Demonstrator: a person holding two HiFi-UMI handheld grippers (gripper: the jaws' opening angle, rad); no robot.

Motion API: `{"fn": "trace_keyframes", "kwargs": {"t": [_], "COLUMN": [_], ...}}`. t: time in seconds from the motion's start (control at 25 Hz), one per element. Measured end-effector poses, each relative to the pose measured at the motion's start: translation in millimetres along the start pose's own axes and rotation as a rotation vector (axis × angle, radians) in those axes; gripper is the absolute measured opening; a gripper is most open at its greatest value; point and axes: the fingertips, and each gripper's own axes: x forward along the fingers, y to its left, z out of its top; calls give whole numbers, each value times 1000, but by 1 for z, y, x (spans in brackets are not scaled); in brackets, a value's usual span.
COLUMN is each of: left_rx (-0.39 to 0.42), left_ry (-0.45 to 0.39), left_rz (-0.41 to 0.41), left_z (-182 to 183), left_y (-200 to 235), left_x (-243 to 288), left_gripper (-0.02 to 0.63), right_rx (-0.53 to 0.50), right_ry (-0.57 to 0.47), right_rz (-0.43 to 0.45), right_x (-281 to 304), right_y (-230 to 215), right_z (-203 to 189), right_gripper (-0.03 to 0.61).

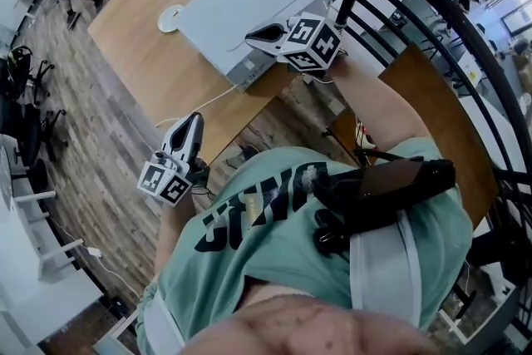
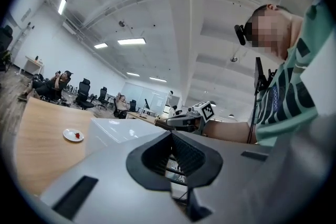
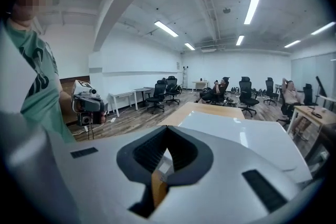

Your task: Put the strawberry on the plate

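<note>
The left gripper (image 2: 170, 135) is pointing level across the room, its jaws pressed together with nothing between them. The right gripper (image 3: 167, 128) is tilting slightly downward at the near corner of the white box (image 1: 249, 0), its jaws likewise closed and empty. Farther along the wooden tabletop (image 1: 133, 46), well apart from both grippers, a small white plate (image 2: 73, 135) is sitting just beside the box. A red speck, probably the strawberry (image 2: 78, 136), is lying on it. The person is wearing a green shirt (image 1: 274, 262) with dark block lettering, which is showing upside down and creased, so I cannot read it. Each gripper's cube (image 1: 314, 41) is showing black-and-white square markers.
</note>
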Motion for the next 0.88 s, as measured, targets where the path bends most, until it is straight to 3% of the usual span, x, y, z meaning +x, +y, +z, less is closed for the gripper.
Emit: {"fn": "trace_keyframes", "kwargs": {"t": [0.16,0.36,0.64,0.88], "left_rx": [30,61,71,70], "left_ry": [47,50,38,90], "left_rz": [-33,-66,-194,-337], "left_z": [-15,-3,13,19], "left_y": [-46,-56,-23,36], "left_x": [14,13,-12,-76], "left_gripper": [5,5,5,5], "right_rx": [21,48,74,200], "right_ry": [-27,-47,-59,-75], "right_rz": [16,5,-122,-285], "right_x": [-36,-50,-31,12], "right_y": [18,34,54,89], "right_z": [-24,-36,-21,-17], "right_gripper": [8,8,8,8]}}
